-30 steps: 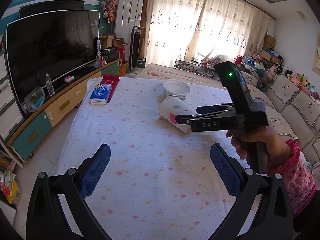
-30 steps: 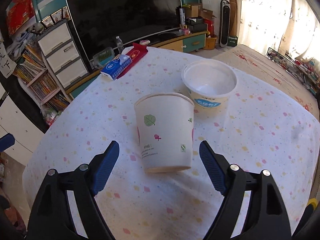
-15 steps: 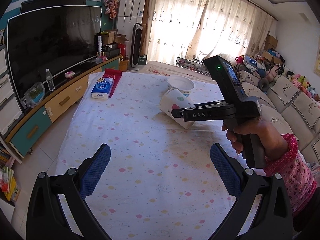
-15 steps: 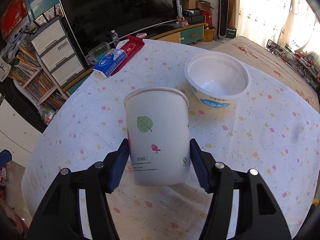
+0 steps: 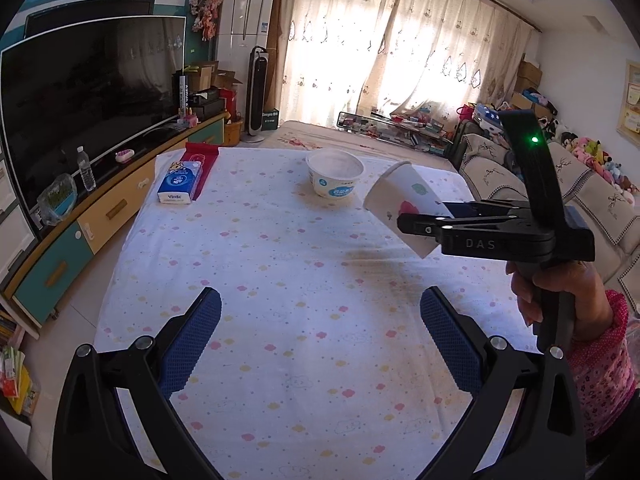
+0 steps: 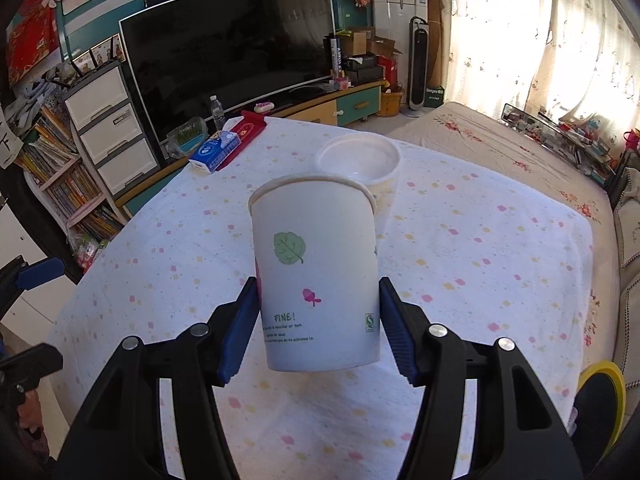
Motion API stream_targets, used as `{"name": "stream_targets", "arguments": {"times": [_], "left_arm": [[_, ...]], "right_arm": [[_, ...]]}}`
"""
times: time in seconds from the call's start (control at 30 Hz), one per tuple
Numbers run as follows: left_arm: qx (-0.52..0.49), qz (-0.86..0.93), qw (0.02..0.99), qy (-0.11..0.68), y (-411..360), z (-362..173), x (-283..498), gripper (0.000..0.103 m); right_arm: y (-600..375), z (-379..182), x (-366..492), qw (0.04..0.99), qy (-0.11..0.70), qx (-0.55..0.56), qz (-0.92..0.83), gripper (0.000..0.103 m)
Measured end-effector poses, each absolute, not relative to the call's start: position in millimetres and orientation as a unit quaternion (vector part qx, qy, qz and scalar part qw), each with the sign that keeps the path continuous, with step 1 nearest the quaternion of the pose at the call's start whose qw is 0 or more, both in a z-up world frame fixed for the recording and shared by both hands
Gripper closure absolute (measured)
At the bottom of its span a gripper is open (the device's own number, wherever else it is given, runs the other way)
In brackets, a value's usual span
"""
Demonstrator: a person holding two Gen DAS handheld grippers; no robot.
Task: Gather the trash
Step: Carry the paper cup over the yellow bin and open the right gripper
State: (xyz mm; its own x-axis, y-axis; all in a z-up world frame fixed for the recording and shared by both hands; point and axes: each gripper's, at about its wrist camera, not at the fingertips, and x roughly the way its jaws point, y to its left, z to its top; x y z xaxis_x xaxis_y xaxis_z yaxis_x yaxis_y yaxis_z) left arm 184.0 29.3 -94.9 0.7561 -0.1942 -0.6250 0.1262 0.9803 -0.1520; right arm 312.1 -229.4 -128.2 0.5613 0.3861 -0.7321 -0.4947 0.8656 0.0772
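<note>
A white paper cup with leaf print hangs tilted above the table, near an upright empty white bowl.

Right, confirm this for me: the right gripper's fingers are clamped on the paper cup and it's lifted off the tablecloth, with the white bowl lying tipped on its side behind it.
One thing is wrong. The white bowl stands upright, mouth up, not tipped; the left wrist view shows it. The rest holds: the right gripper grips the paper cup, lifted off the tablecloth.
</note>
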Motion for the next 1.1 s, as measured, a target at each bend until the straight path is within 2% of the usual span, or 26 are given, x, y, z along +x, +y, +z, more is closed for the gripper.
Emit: {"name": "stream_targets", "arguments": {"times": [0.33,0.63,0.9,1.1], "left_arm": [[-0.050,-0.114,0.931,0.344,-3,-96,195,0.005],[-0.030,-0.129,0.927,0.350,-33,-96,206,0.005],[-0.020,-0.137,0.924,0.357,-47,-98,215,0.005],[-0.017,-0.141,0.921,0.364,-50,-101,224,0.005]], "right_arm": [[-378,-136,290,0.912,0.393,-0.004,0.115,0.046],[-509,-174,280,0.909,0.411,0.063,-0.025,0.045],[-556,-211,283,0.893,0.436,0.084,-0.080,0.044],[-571,-223,282,0.887,0.439,0.094,-0.110,0.034]]}}
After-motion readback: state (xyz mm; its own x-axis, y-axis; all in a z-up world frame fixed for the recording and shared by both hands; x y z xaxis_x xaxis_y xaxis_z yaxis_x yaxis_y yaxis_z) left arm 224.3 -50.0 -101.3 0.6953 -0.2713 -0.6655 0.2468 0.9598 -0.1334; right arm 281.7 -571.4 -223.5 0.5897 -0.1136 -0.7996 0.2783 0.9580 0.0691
